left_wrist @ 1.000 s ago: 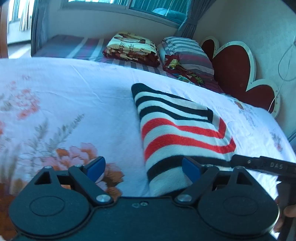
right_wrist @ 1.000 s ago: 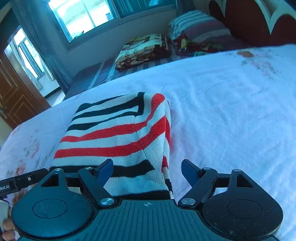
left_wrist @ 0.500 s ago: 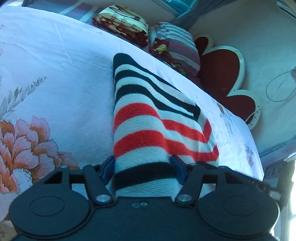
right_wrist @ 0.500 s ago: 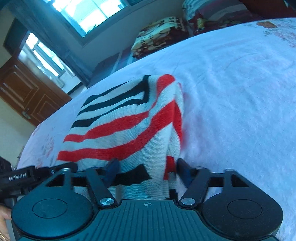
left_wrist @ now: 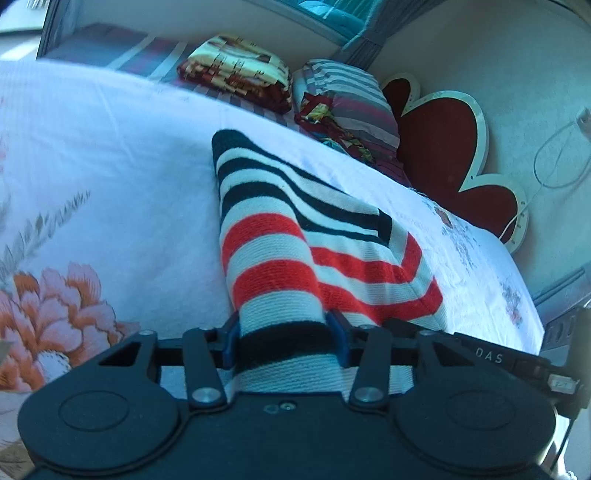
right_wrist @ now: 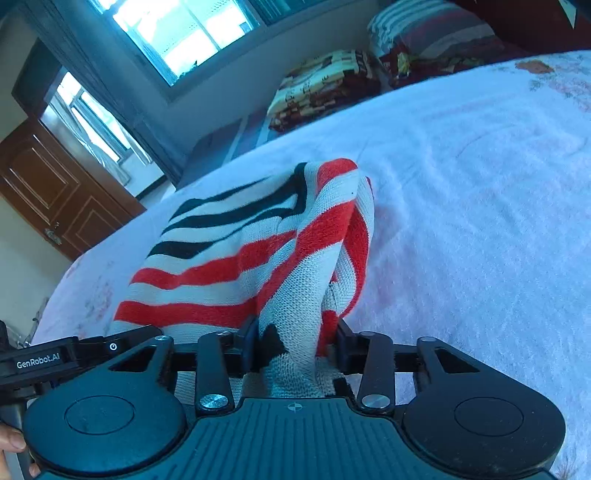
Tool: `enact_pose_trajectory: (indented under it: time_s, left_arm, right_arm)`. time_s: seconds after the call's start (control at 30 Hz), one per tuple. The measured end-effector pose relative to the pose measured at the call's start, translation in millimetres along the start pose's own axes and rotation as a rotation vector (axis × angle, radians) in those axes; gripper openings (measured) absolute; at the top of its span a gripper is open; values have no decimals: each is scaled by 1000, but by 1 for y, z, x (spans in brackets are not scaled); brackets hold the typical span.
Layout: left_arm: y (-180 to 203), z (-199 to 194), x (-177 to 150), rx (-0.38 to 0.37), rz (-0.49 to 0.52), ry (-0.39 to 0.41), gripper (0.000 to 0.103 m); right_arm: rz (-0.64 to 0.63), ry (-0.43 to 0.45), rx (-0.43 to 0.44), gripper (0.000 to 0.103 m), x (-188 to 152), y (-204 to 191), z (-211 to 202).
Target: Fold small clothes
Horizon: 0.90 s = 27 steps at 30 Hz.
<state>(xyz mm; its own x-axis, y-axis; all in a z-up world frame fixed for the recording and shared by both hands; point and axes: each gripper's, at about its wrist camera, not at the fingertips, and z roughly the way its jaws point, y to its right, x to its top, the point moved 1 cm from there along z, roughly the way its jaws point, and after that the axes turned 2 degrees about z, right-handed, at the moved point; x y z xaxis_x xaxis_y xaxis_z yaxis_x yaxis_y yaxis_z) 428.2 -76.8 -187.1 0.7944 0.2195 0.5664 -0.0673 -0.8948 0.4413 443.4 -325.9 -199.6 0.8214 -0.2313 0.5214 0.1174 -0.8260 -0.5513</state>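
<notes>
The bed [left_wrist: 110, 155], covered by a white sheet with a floral print, fills most of both views. The left wrist view alone shows the large orange flower [left_wrist: 55, 314] printed on the sheet, the red heart-shaped headboard [left_wrist: 443, 155] and a looped white cable [left_wrist: 554, 162] on the wall. The right wrist view alone shows the bright window [right_wrist: 184, 33] and the brown wooden door [right_wrist: 48, 192]. Both views show the folded patterned blanket [left_wrist: 236, 77] and the striped pillow [left_wrist: 347, 96] at the far end of the bed.

The striped sweater [left_wrist: 295, 229], knitted in black, red and white bands, lies folded on the sheet near the middle of the bed, with its near edge lifted into both grippers.

The left gripper [left_wrist: 286, 341] has the near left corner of the sweater between its blue pads. The jaws are closing, and both pads press on the bunched black band. The other gripper's body, lettered "DAS", is visible just beside it at the right.

The right gripper [right_wrist: 295, 343] holds the near right corner. Its jaws are closing, and the fabric is gathered into a ridge between the pads, which touch it on both sides. A hand [right_wrist: 11, 446] shows at the lower left edge of this view.
</notes>
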Motion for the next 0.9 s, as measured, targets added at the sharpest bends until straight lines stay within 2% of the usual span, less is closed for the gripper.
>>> enact_pose_trajectory:
  time_s: [0.33,0.5,0.67,0.9]
  left_arm:
    - [11,-42,1,28,66,43,42]
    - [-3,-78,-3,50,81,71,42]
    - [-40,-120,-1,64,66,108,42]
    - [-126,-181,9,88,45,142,42]
  right_arm:
    - [-6,43,63,35,-8,-44,-24]
    - [-9,48,98,35,-17,-83,-20]
    - [-46,39,132,35,-31,-144,-6]
    - [-56,38,167,35,-67,-248,44]
